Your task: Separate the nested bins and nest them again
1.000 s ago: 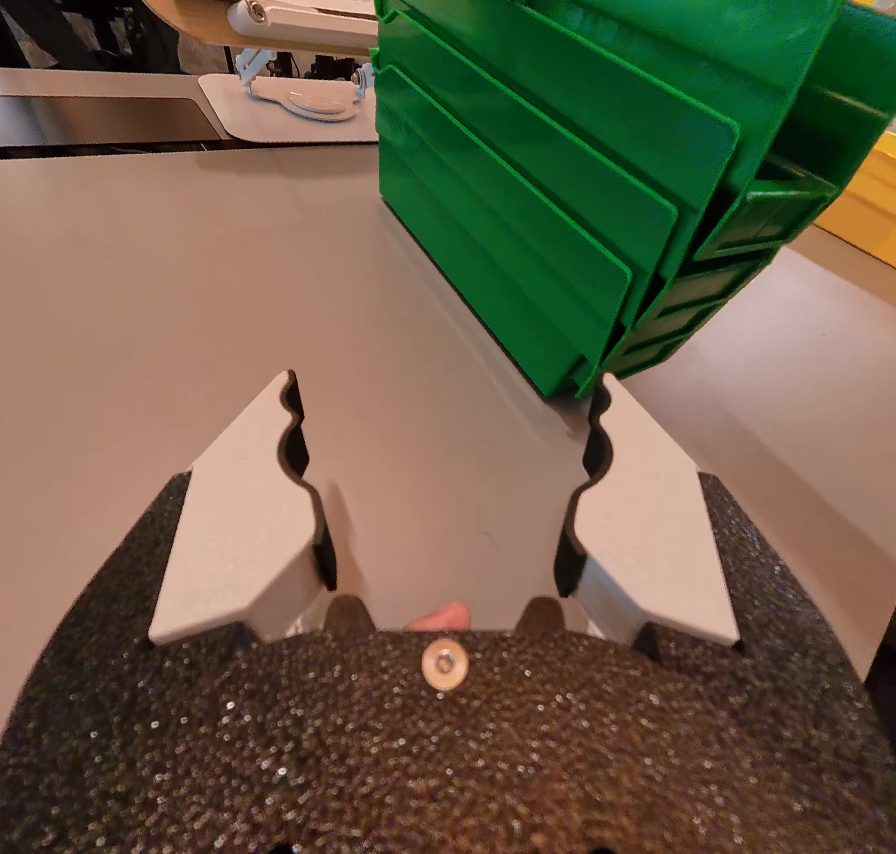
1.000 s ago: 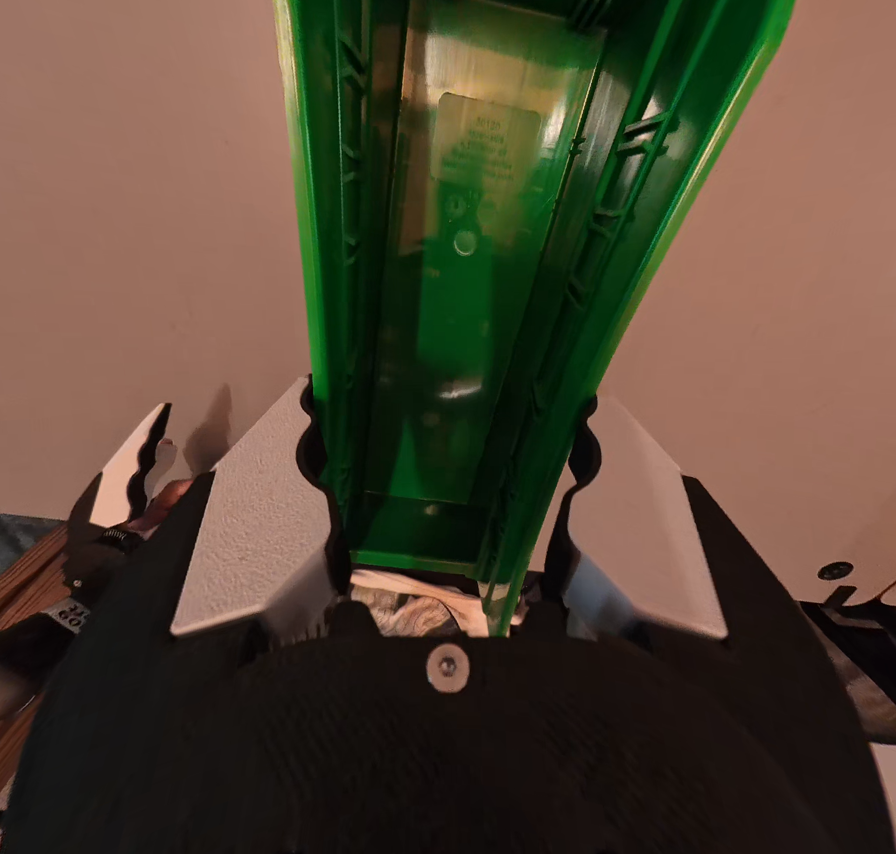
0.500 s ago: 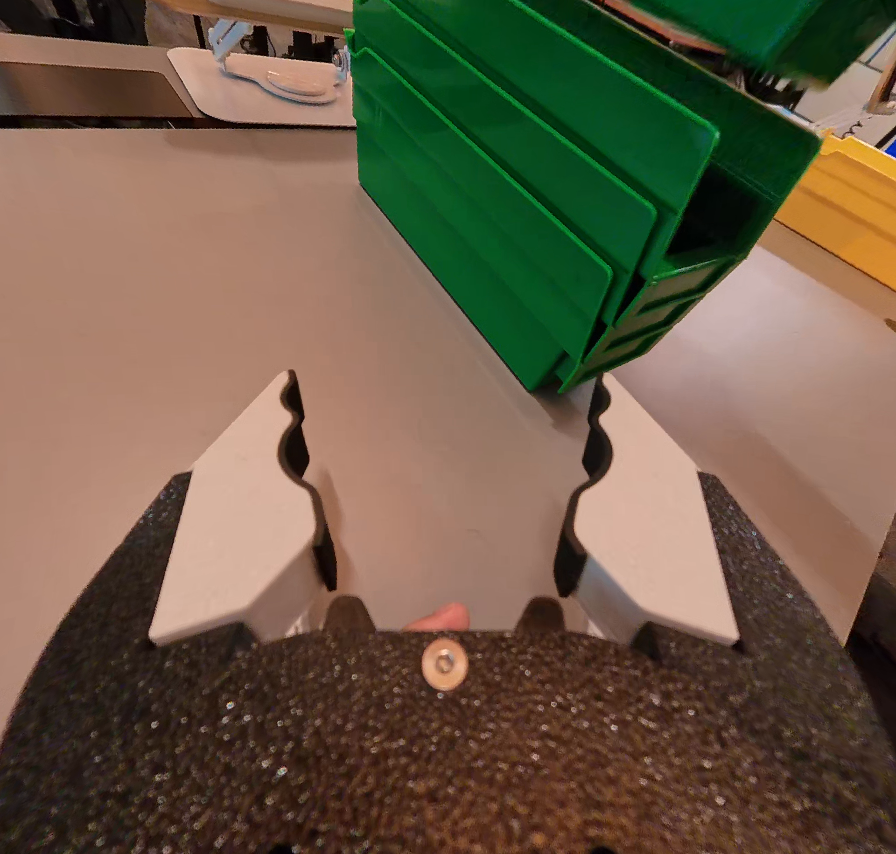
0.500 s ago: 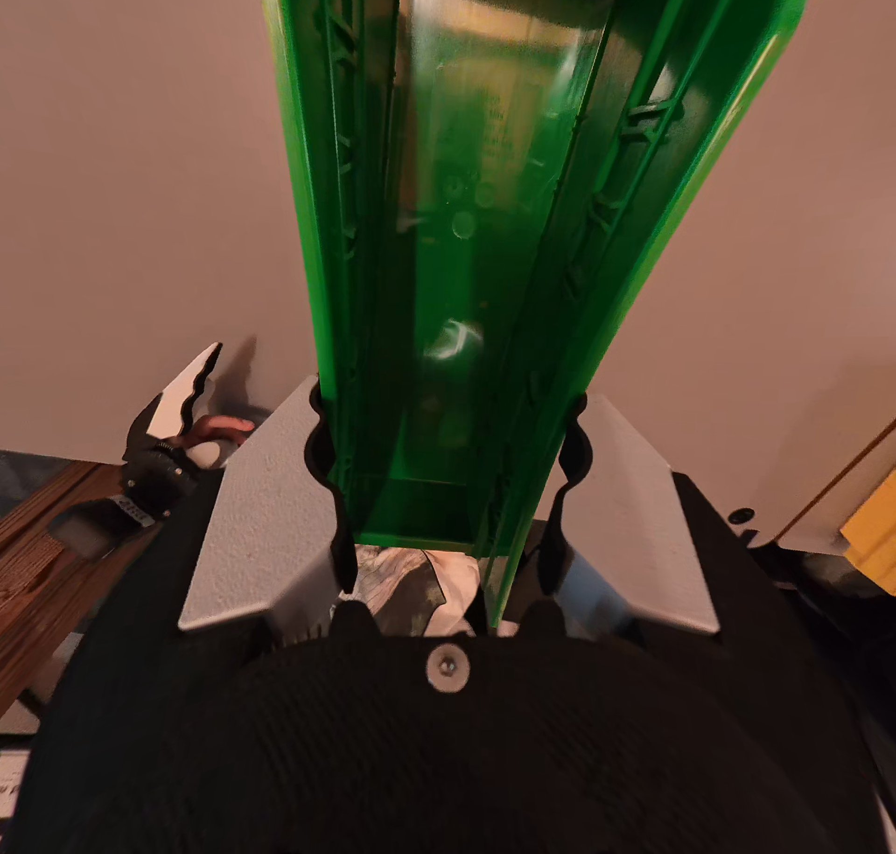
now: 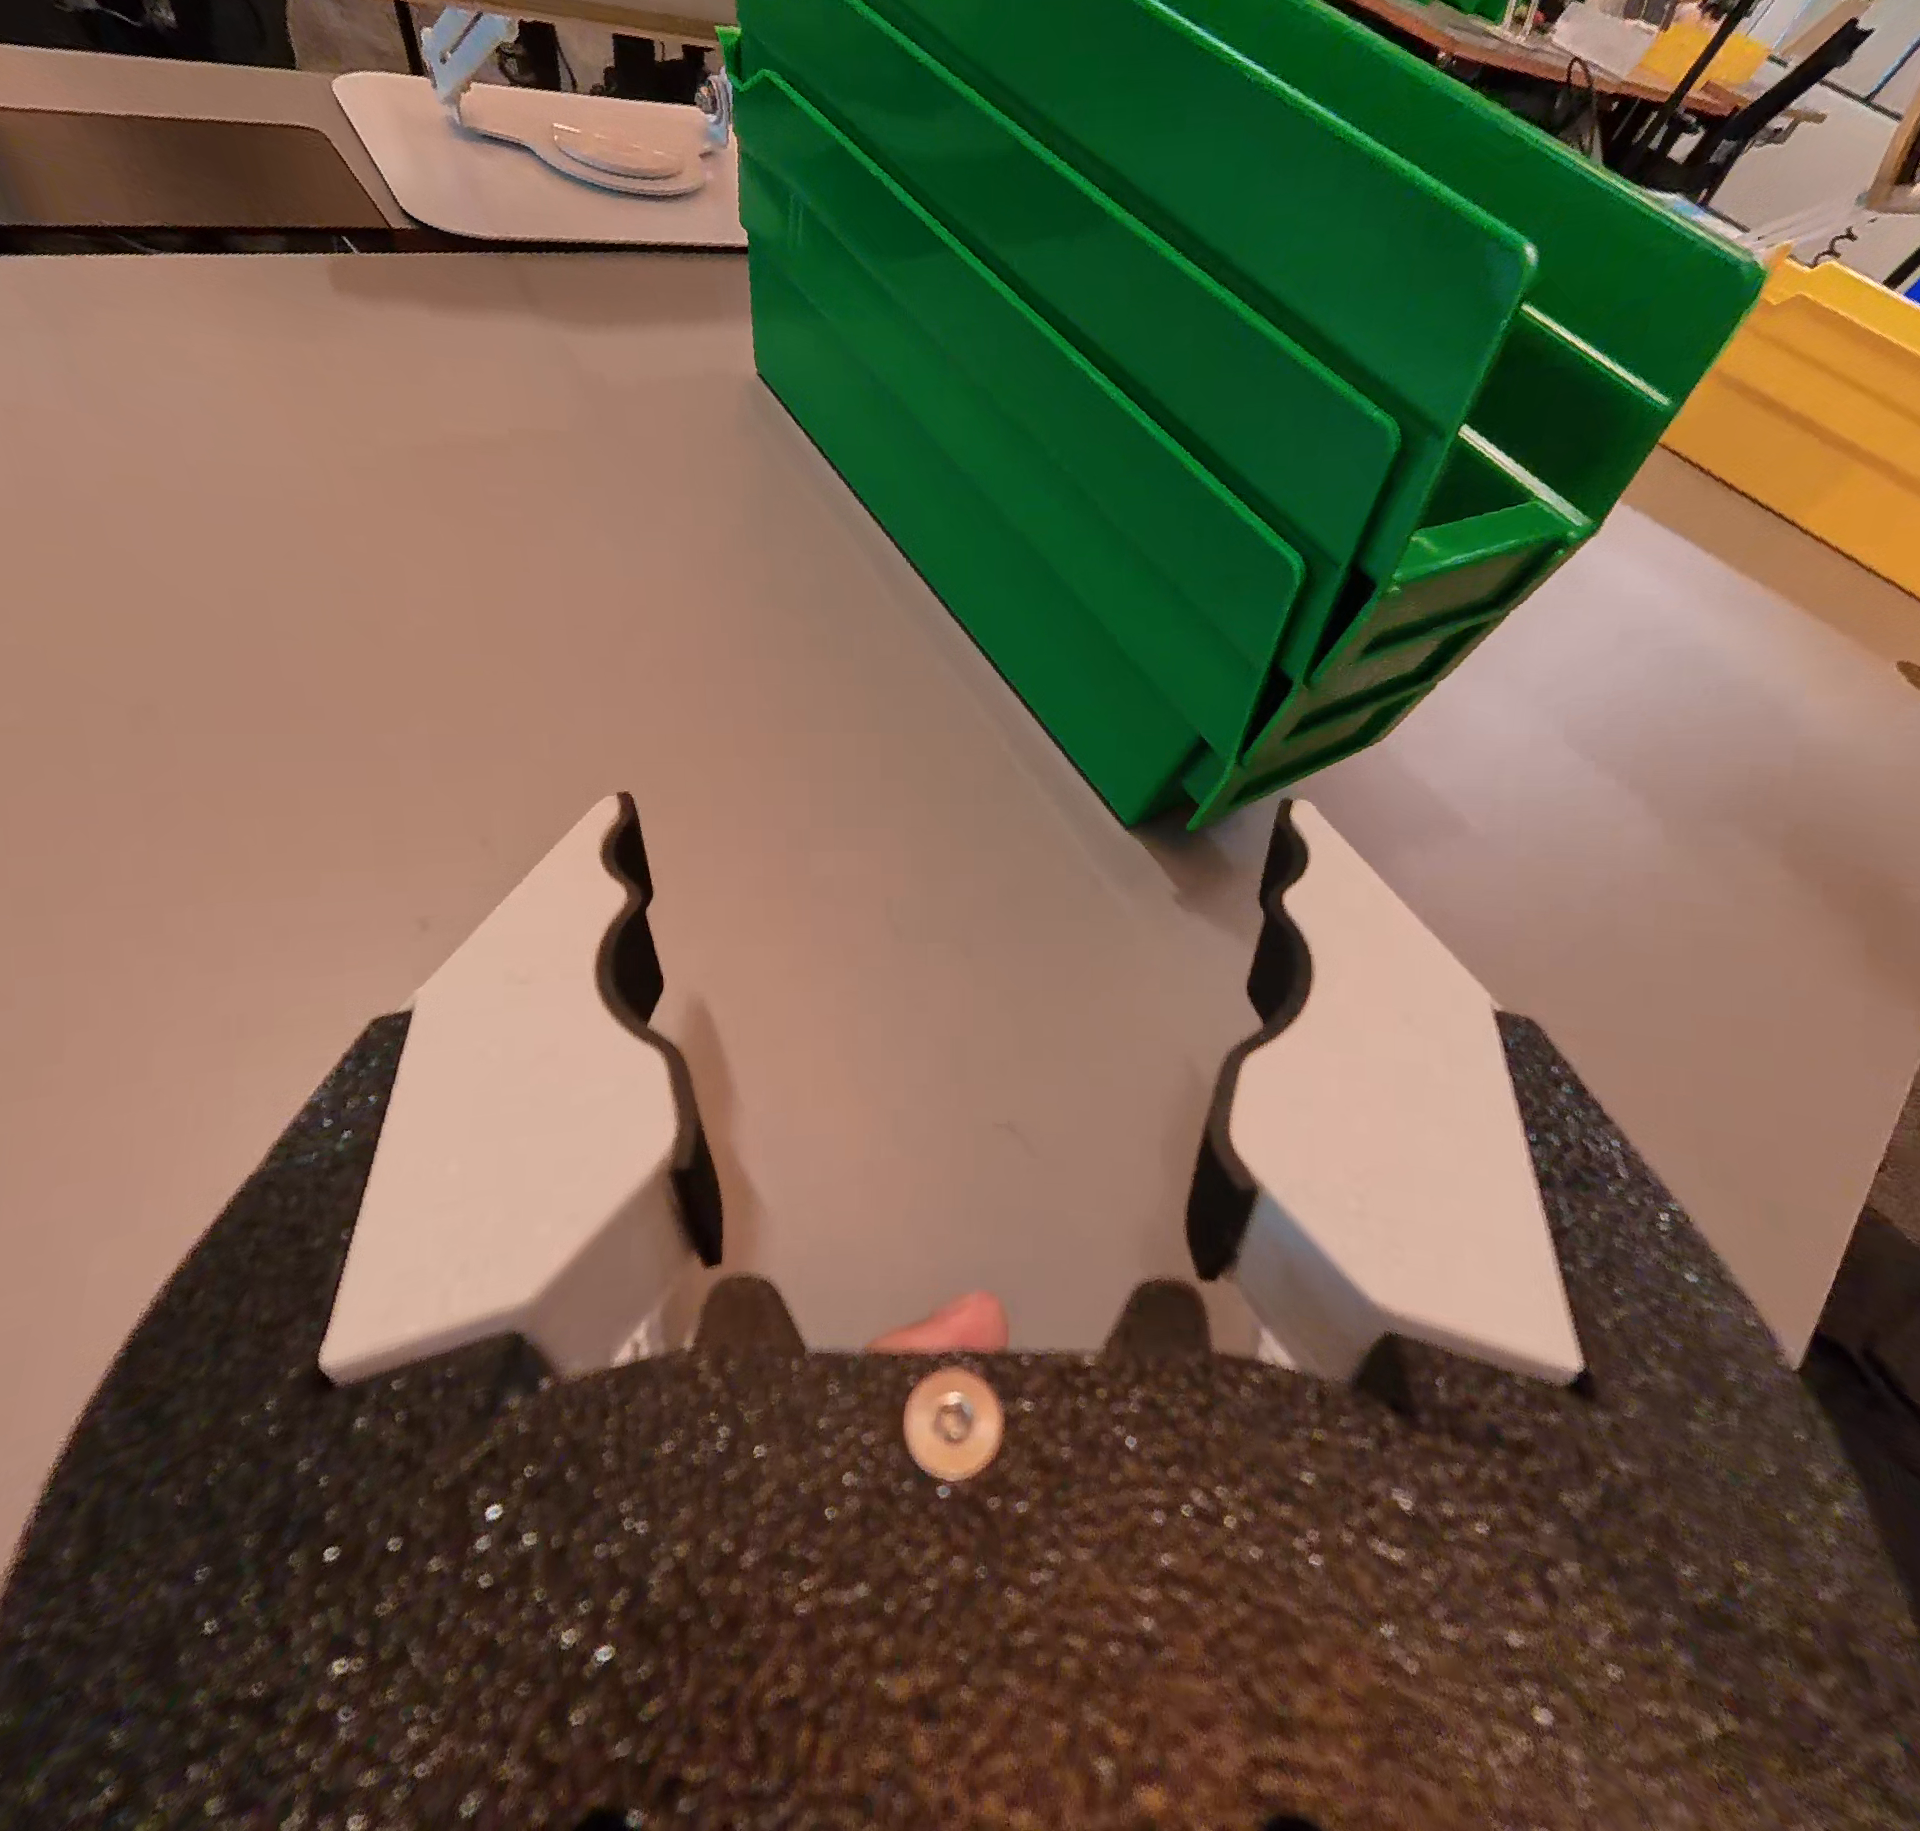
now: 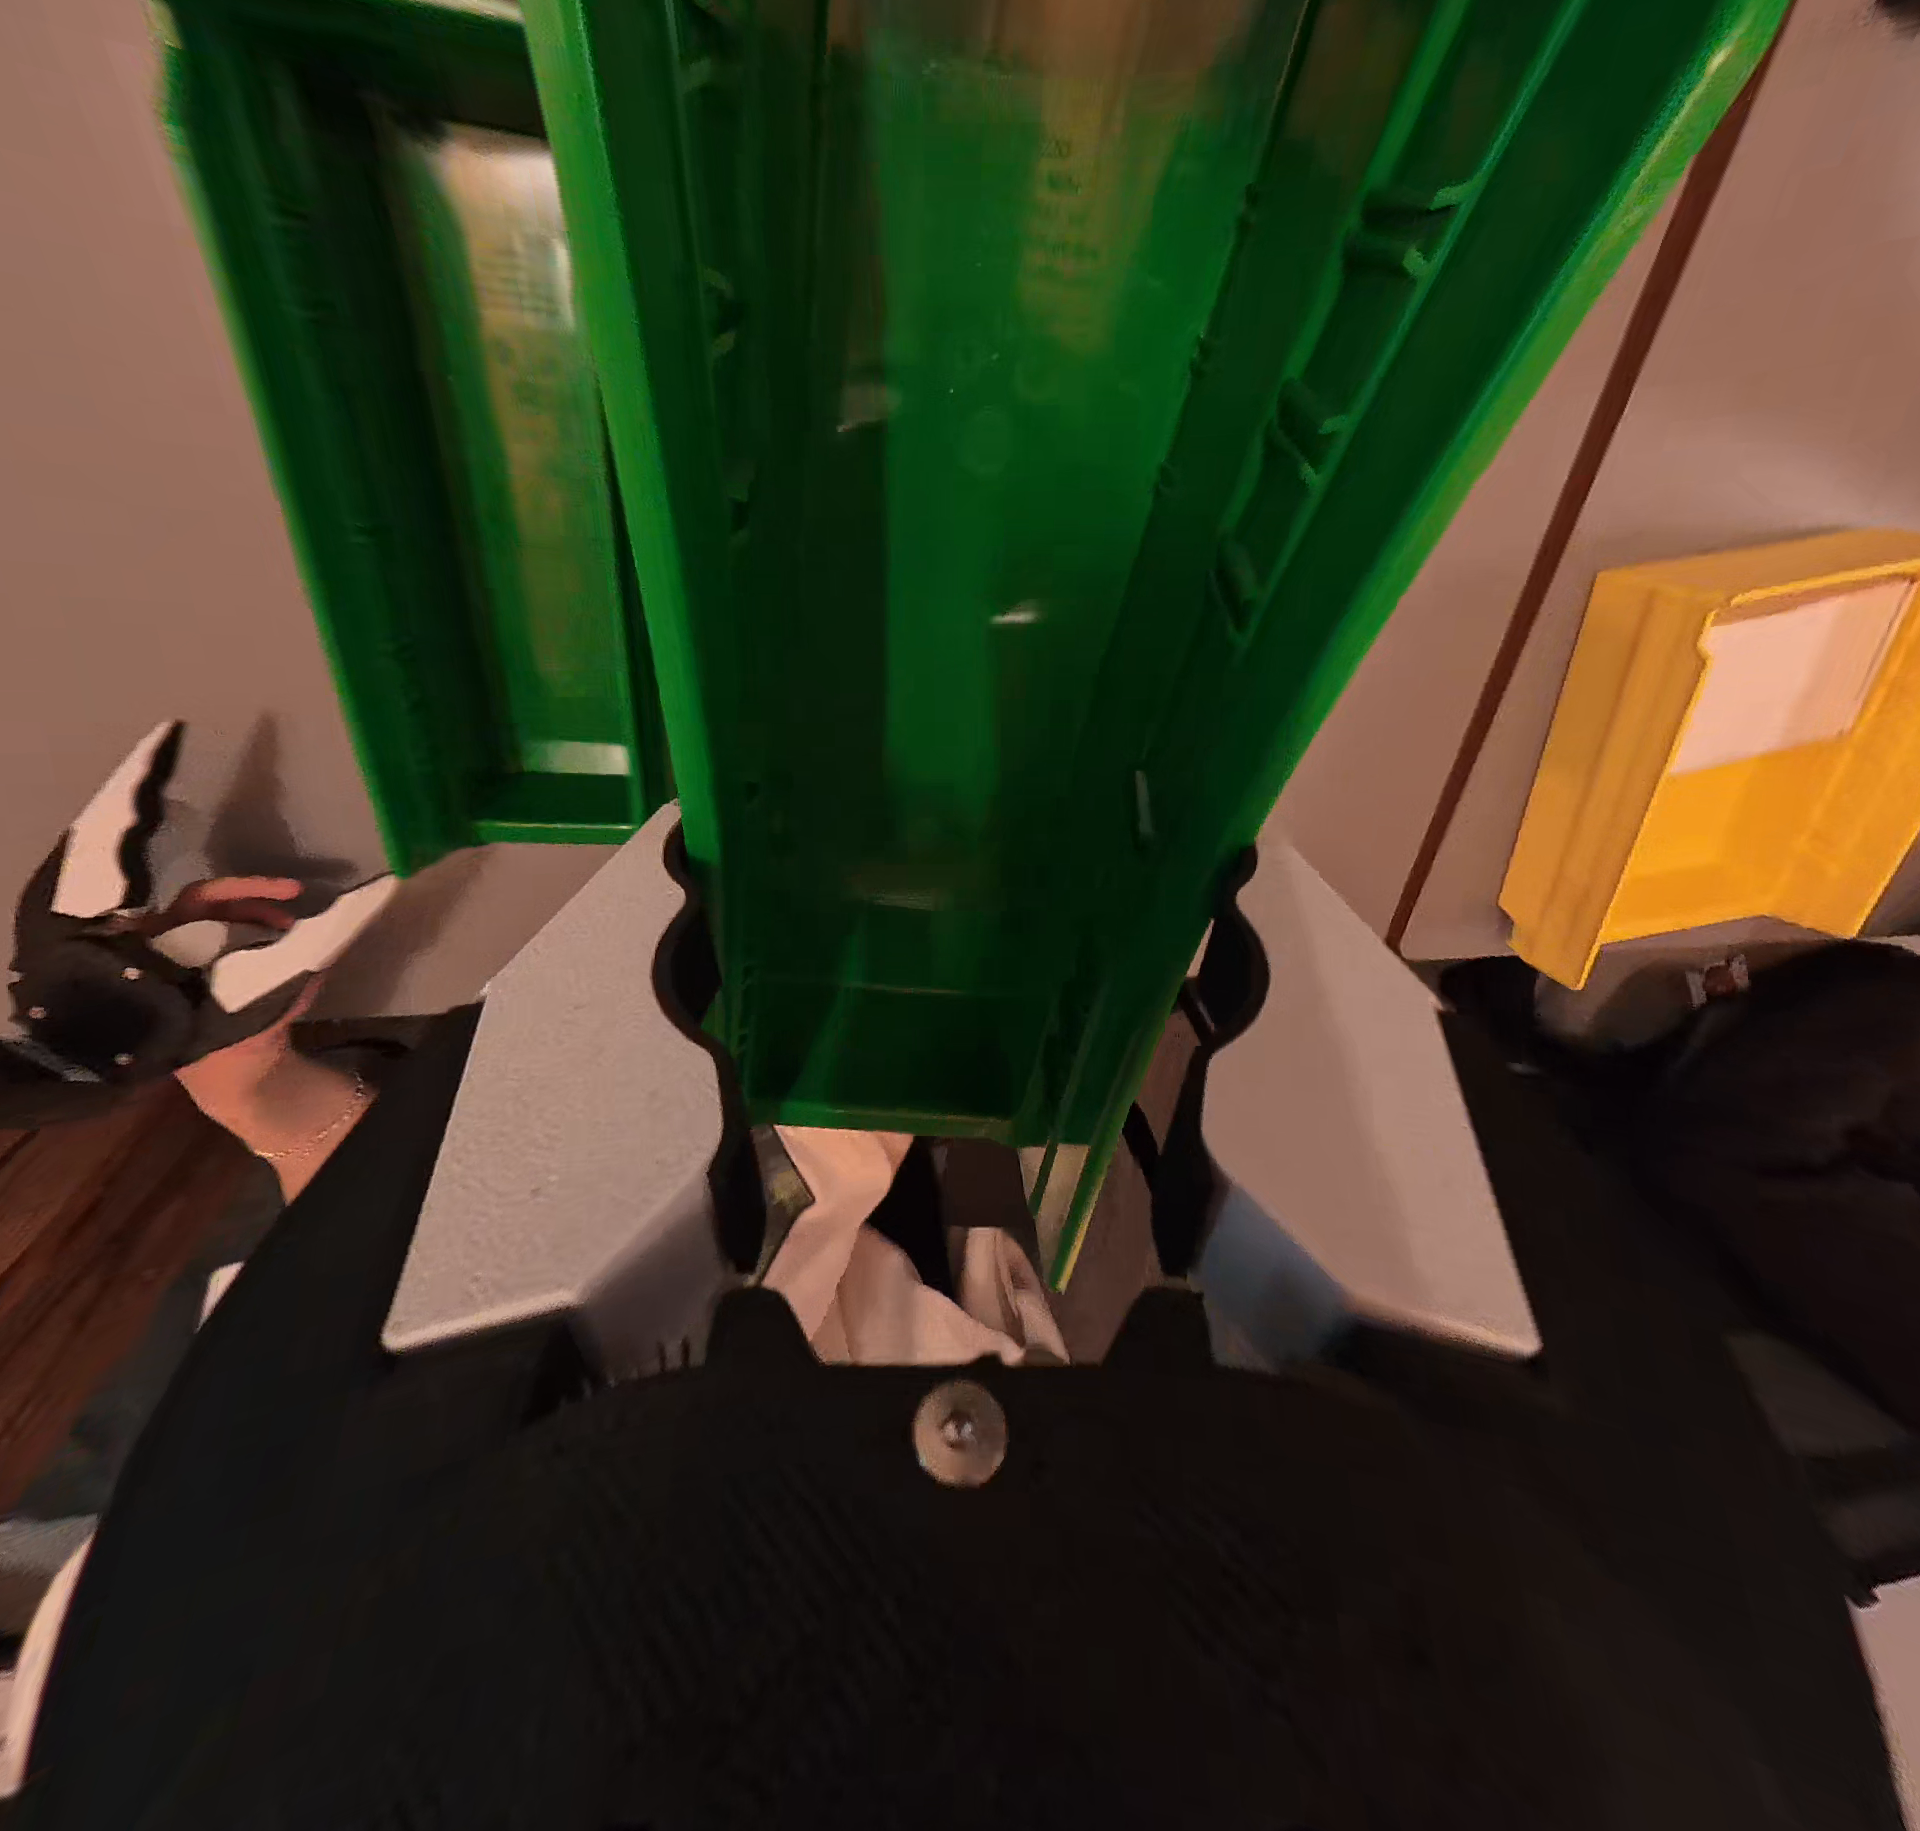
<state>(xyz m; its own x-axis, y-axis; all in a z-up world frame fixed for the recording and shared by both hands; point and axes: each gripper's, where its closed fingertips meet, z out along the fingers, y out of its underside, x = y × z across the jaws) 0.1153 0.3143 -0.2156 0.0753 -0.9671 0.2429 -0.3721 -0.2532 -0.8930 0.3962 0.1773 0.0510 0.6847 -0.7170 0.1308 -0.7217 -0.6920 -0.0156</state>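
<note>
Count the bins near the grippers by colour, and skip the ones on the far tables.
Green bins: 5 (4 nested in the stack, plus 1 held green bin in the right gripper)
Yellow bin: 1
Total: 6

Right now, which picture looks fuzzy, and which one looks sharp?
Right wrist view: fuzzy; the green bin held in the right claw is smeared and glary, and the stack of green bins behind is soft. Left wrist view: sharper; that stack's edges are crisp, and the left claw casts soft shadows.
</note>
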